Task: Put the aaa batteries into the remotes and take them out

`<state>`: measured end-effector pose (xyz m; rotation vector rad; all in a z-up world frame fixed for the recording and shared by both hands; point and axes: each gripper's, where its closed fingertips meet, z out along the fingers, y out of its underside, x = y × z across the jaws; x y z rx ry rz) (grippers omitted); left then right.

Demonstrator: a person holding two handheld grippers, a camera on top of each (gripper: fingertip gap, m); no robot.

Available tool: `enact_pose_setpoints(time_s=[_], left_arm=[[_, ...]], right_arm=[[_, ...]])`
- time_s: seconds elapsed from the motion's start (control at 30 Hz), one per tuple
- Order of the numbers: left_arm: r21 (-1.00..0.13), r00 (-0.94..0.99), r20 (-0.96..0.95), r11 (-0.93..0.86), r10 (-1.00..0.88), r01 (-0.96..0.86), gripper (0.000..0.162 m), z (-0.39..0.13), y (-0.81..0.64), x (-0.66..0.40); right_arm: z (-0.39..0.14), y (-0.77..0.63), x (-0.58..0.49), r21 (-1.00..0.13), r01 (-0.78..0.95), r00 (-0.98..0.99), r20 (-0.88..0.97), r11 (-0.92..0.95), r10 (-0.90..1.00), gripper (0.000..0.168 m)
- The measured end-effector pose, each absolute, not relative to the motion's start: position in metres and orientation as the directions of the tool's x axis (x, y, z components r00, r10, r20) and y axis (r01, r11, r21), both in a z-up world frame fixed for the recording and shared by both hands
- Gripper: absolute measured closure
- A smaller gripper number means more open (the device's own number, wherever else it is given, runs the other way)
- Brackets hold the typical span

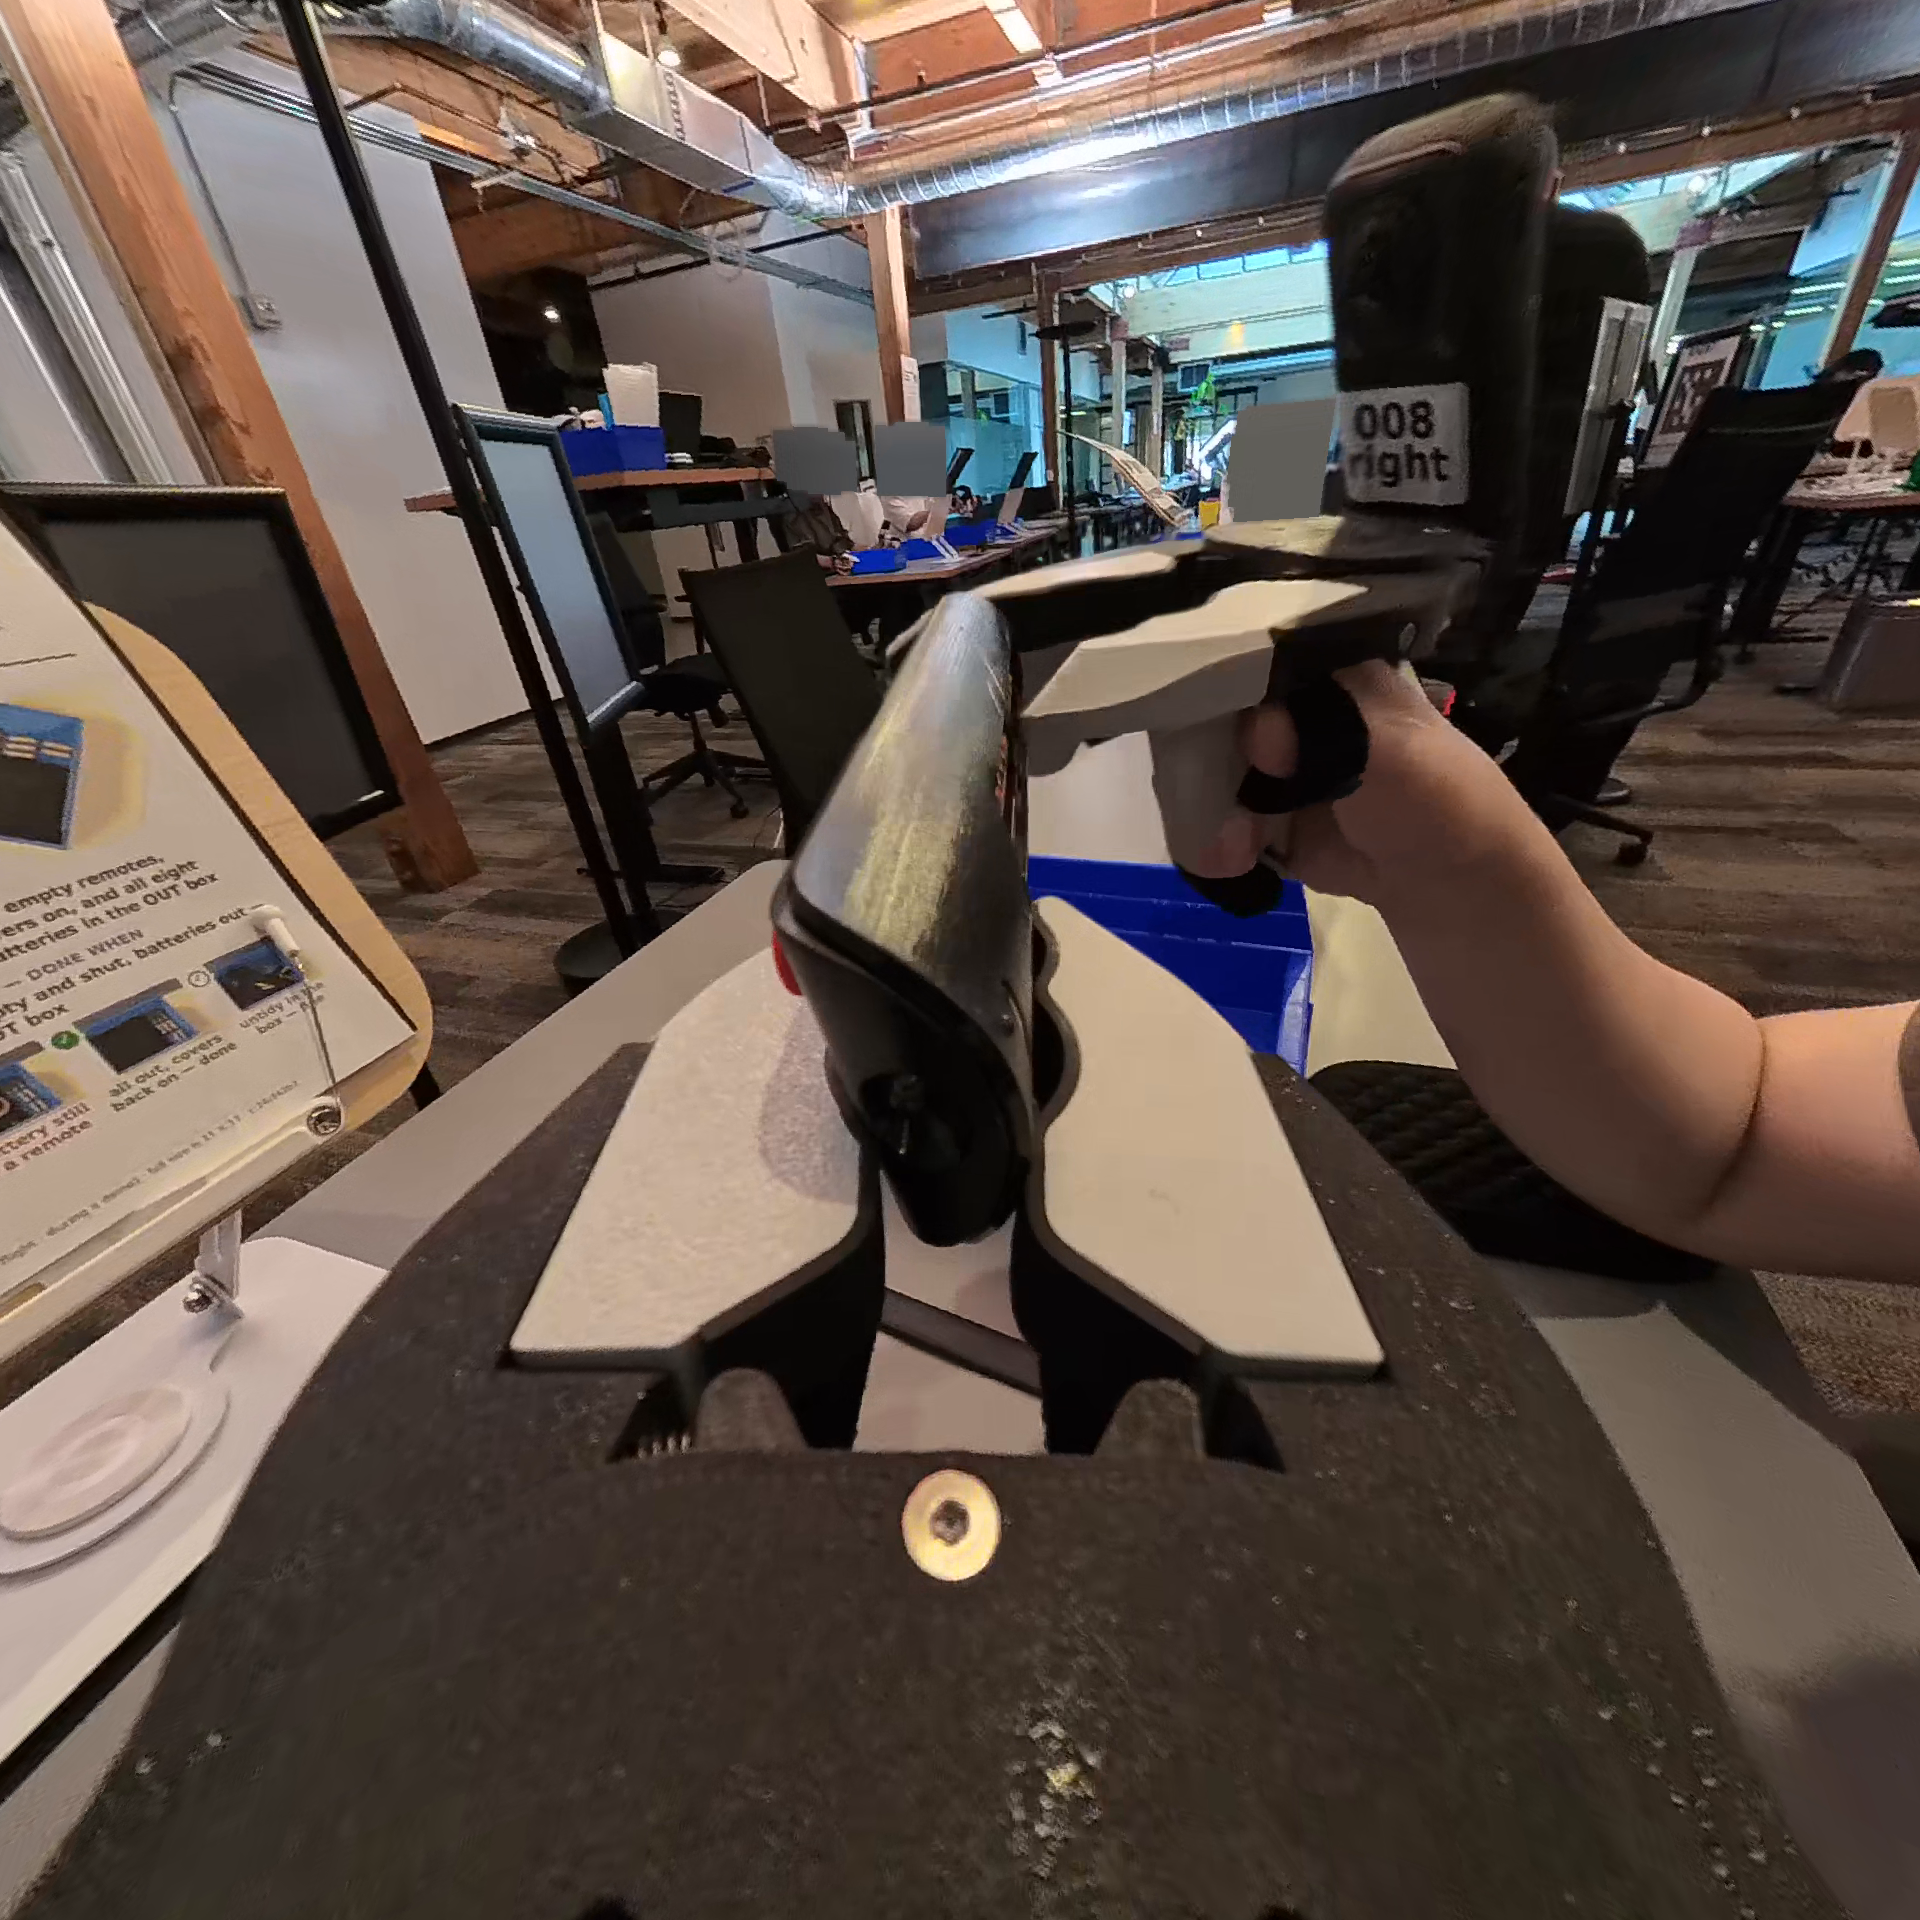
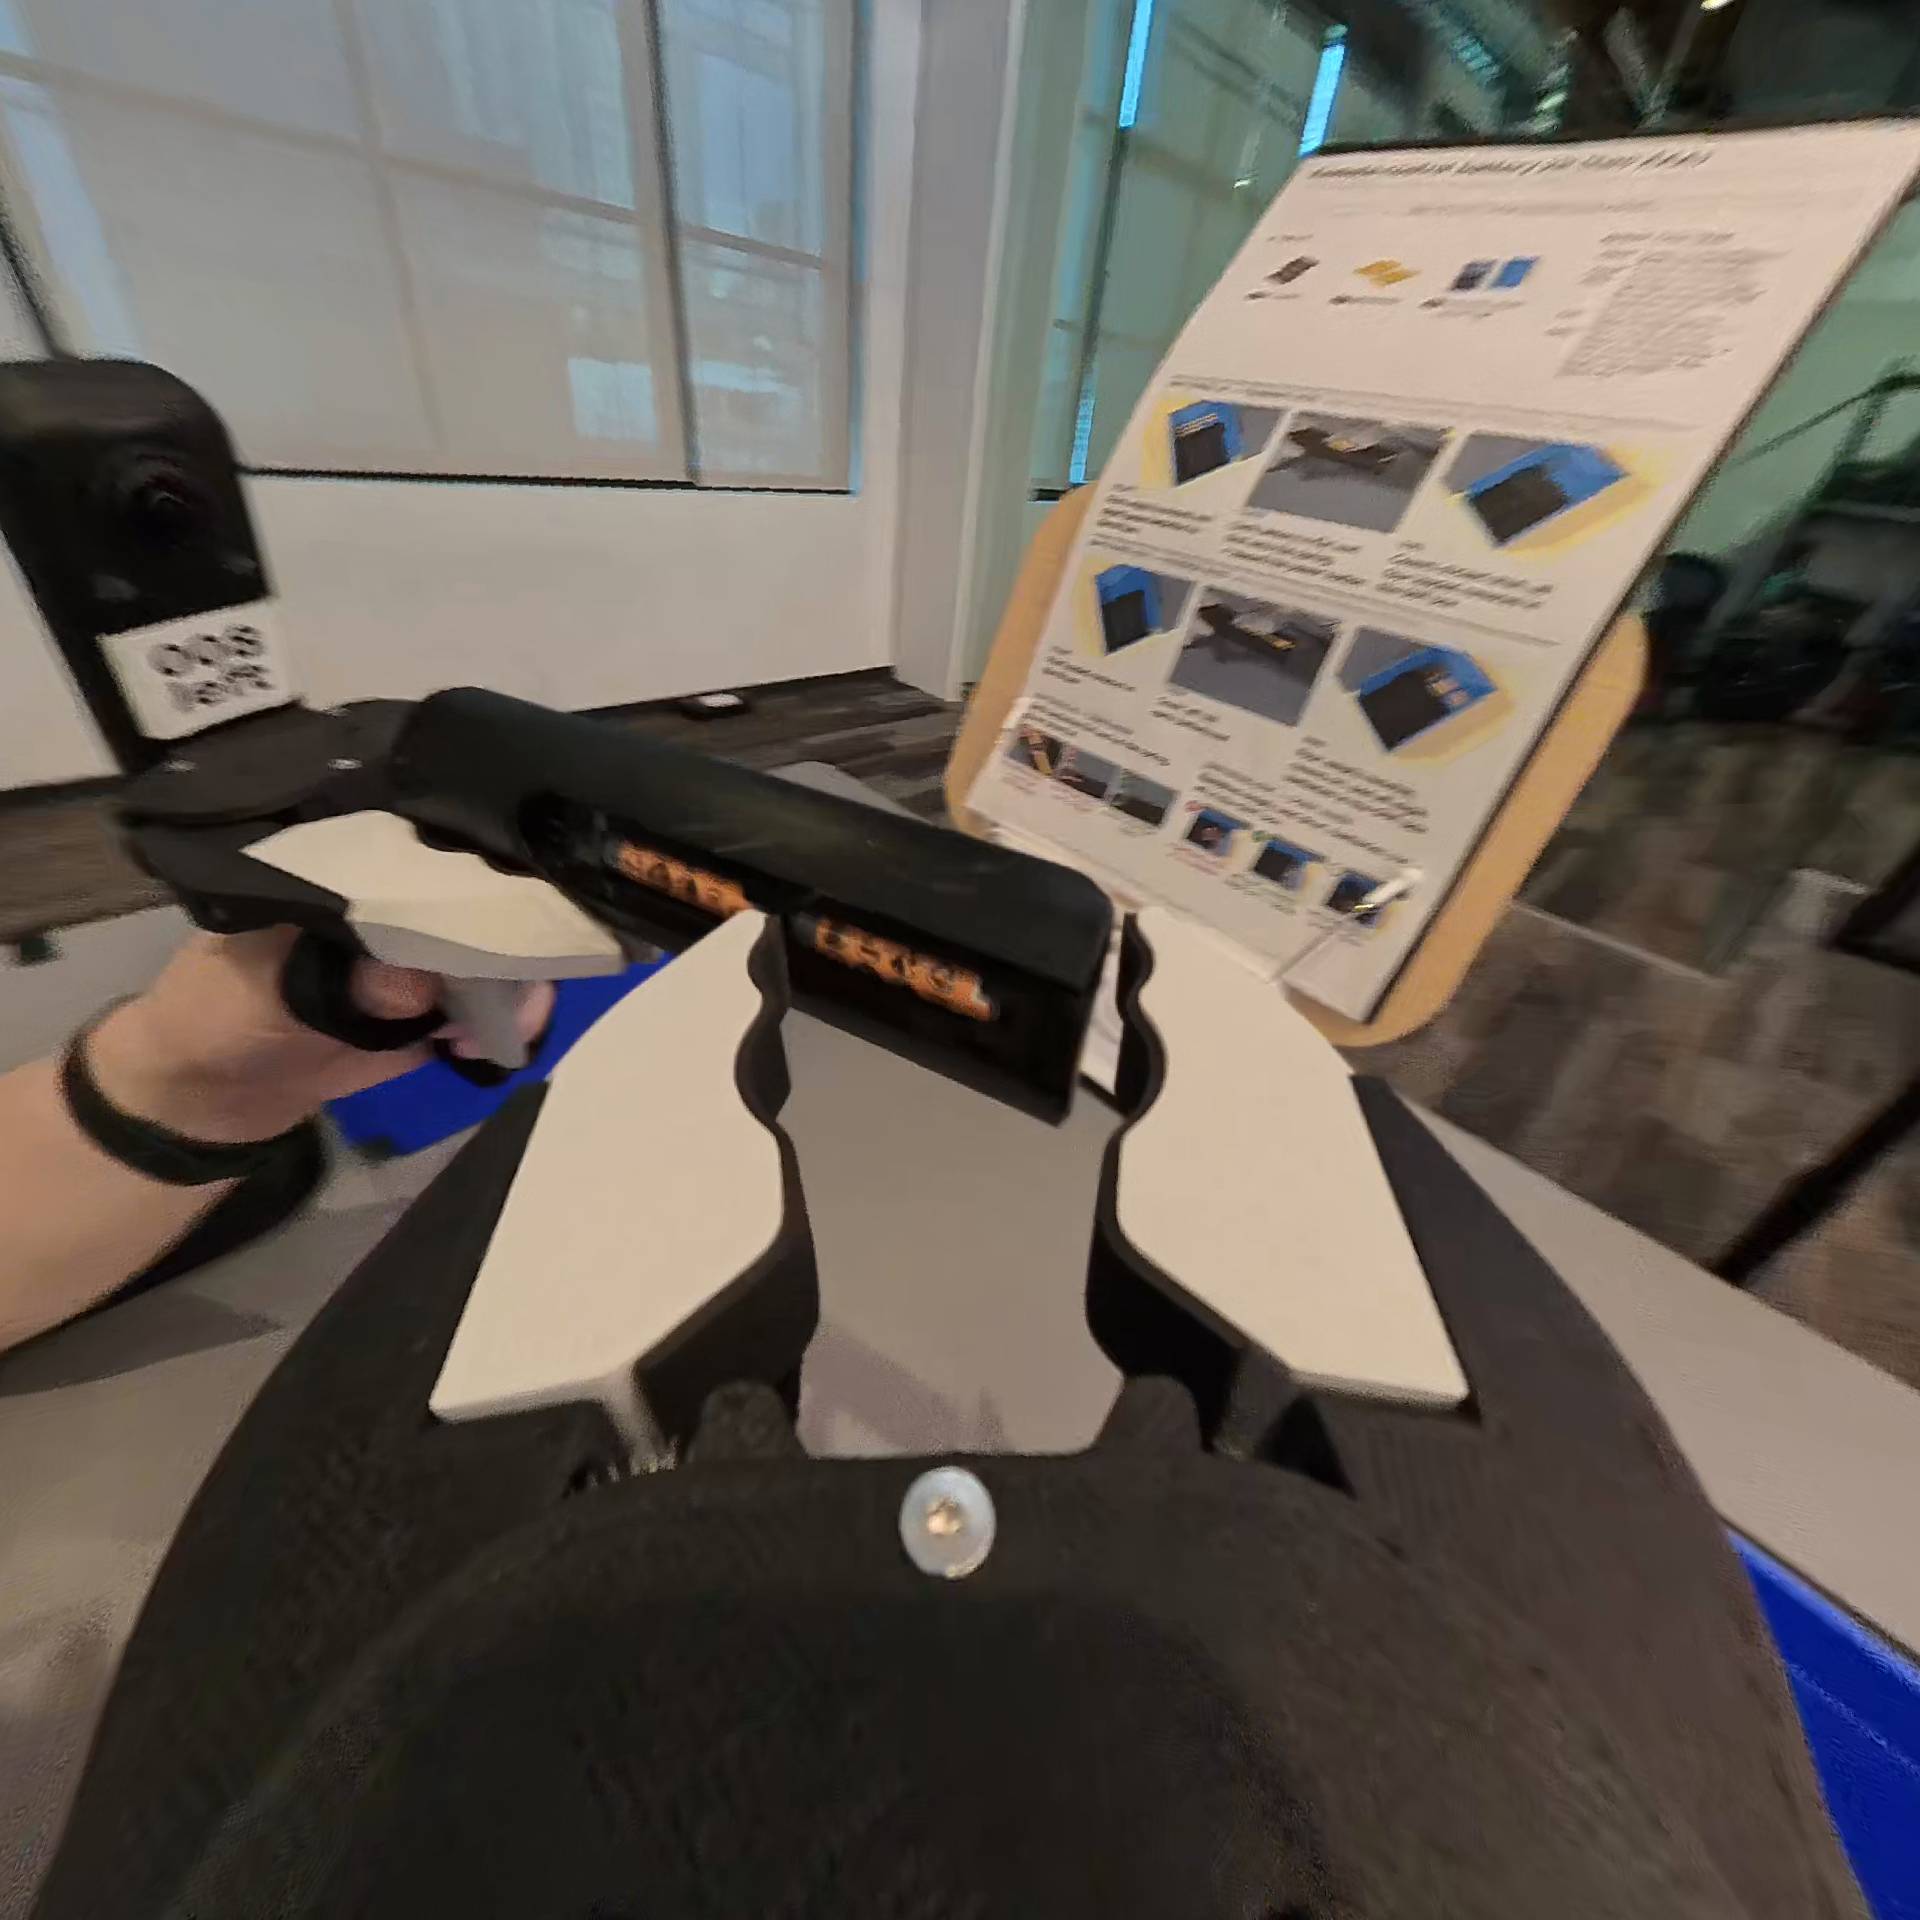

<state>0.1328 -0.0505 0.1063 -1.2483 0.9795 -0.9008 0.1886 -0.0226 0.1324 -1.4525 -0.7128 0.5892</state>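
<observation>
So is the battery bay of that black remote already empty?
No: in the right wrist view two orange-and-black batteries sit end to end in the open bay of the black plastic remote.

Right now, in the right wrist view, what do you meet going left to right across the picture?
Hand on the left gripper's handle → remote with its battery bay open, orange batteries showing → instruction board.
</observation>
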Motion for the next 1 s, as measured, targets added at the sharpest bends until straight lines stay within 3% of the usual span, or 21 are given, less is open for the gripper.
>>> enact_pose_setpoints(time_s=[0.3, 0.37, 0.53, 0.77, 1.0], left_arm=[[-0.988, 0.371, -0.146, 0.152, -0.917, -0.013, 0.138, 0.105, -0.050, 0.135], [-0.984, 0.422, -0.169, 0.173, -0.891, -0.028, 0.138, 0.105, -0.045, 0.131], [-0.972, 0.511, -0.230, 0.218, -0.828, -0.084, 0.137, 0.101, -0.038, 0.131], [-0.961, 0.542, -0.273, 0.245, -0.795, -0.126, 0.137, 0.095, -0.037, 0.136], [-0.948, 0.562, -0.316, 0.281, -0.765, -0.151, 0.138, 0.096, -0.038, 0.136]], right_arm=[[0.133, -0.022, 0.193, -1.000, 0.001, 0.628, -0.023, -0.030, 0.778, 0.108], [0.144, -0.023, 0.199, -0.999, -0.035, 0.687, -0.007, 0.023, 0.727, 0.101], [0.146, -0.019, 0.194, -0.993, 0.011, 0.792, 0.082, 0.120, 0.604, 0.065], [0.121, -0.010, 0.174, -1.000, 0.006, 0.741, 0.016, 0.017, 0.671, 0.056], [0.118, -0.006, 0.173, -0.995, 0.062, 0.770, 0.097, 0.077, 0.631, 0.056]])
